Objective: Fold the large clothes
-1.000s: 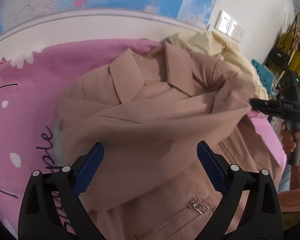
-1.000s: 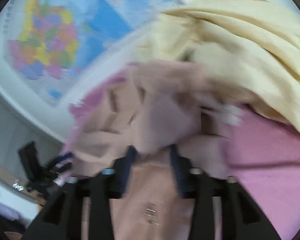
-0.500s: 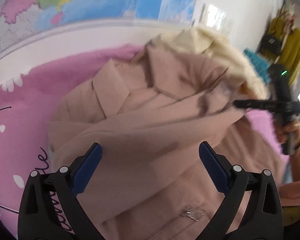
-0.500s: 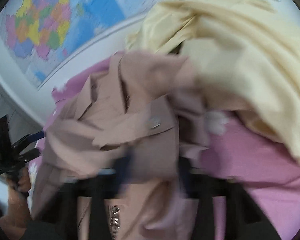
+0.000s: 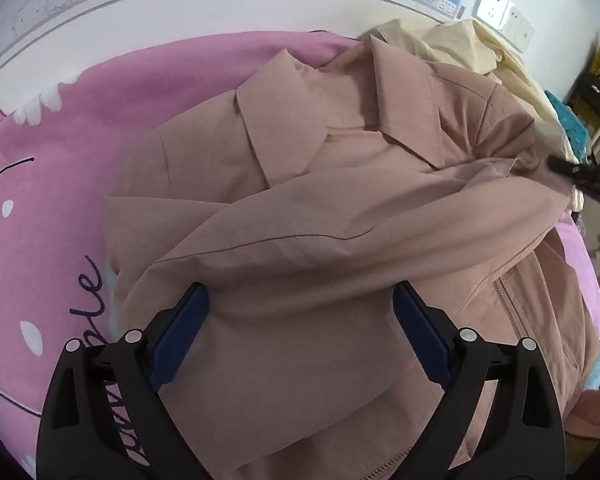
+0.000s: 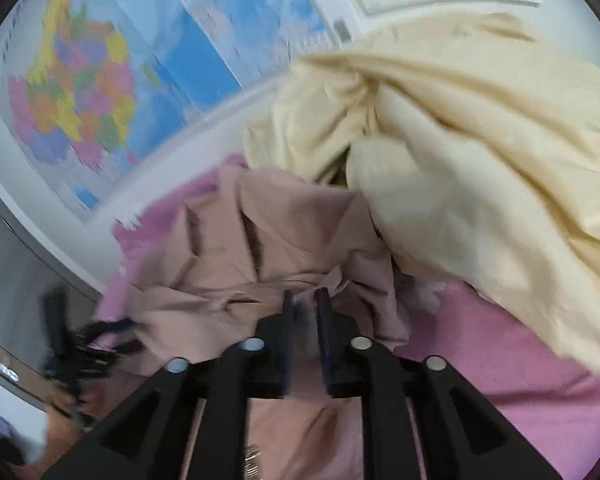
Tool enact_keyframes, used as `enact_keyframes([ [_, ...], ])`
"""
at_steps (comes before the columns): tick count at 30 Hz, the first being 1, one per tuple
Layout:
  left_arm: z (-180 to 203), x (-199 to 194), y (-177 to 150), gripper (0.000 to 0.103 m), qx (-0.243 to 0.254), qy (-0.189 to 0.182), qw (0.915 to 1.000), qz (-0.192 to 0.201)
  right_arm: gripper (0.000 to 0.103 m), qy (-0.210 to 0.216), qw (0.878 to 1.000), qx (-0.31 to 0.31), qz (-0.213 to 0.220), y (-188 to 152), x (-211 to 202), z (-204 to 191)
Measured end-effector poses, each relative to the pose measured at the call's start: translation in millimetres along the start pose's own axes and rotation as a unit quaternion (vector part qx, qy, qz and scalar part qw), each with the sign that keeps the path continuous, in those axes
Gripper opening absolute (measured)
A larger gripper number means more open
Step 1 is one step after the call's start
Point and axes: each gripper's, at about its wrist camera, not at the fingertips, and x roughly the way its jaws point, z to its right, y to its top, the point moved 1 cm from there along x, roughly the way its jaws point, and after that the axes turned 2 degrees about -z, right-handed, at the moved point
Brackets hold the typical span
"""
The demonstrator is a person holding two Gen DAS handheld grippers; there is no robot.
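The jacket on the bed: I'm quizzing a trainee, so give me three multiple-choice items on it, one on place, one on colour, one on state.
1. What does the jacket lie on?
A. a pink sheet
B. a bare wooden floor
C. a glass table

2. What colour is the crumpled garment beside the jacket's collar?
A. black
B. pale yellow
C. green

3. How does the sleeve lie?
A. hanging off the bed
B. rolled into a ball
C. folded across the front

Key: 1 A, the pink sheet spreads around it; 2 B, cream-yellow cloth in both views; 3 C, it crosses the chest below the collar.
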Motion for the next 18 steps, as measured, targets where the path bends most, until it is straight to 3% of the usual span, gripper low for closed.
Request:
enact_keyframes([
  [1, 0.3, -1.9, -0.3, 0.092, 0.001, 0.003, 1.0000, 0.002, 0.055, -0.024, 1.000, 0.004, -0.007, -1.4, 8.0, 3.4],
  [4, -1.8, -7.1, -4.0, 0.092, 0.003, 0.008, 1.0000, 0.004, 0.053, -0.059, 0.998, -0.015, -0.025, -8.3, 24.9, 7.2],
  [6, -6.1, -6.5, -6.3, 0.092, -0.002, 0.016, 0.9999, 0.000, 0.053, -0.084, 0.996, -0.028, -0.017, -15.0, 15.5, 5.6],
  [10, -10.4, -14.3, -10.6, 0.092, -0.013, 0.009, 0.9999, 0.006, 0.055, -0.063, 0.997, -0.034, 0.030, -22.5, -27.7, -1.9],
  [13, -6.8, -22.3, -14.3, 0.092, -0.013, -0.006, 0.9998, 0.014, 0.055, -0.033, 0.993, -0.102, 0.055, -34.8, -53.6, -31.4],
  [15, -1.0, -21.4, -17.1, 0.092, -0.002, -0.008, 0.9999, 0.012, 0.055, -0.025, 0.985, -0.168, 0.039, -45.1, -46.4, -56.9],
  [17, 1.8, -15.7, -18.3, 0.092, 0.006, 0.003, 1.0000, 0.007, 0.044, -0.045, 0.978, -0.201, 0.011, -48.1, -20.3, -68.7],
  [18, 1.3, -10.5, -19.1, 0.092, 0.006, 0.005, 1.0000, 0.001, 0.029, -0.050, 0.978, -0.204, -0.011, -47.3, -3.8, -69.2],
])
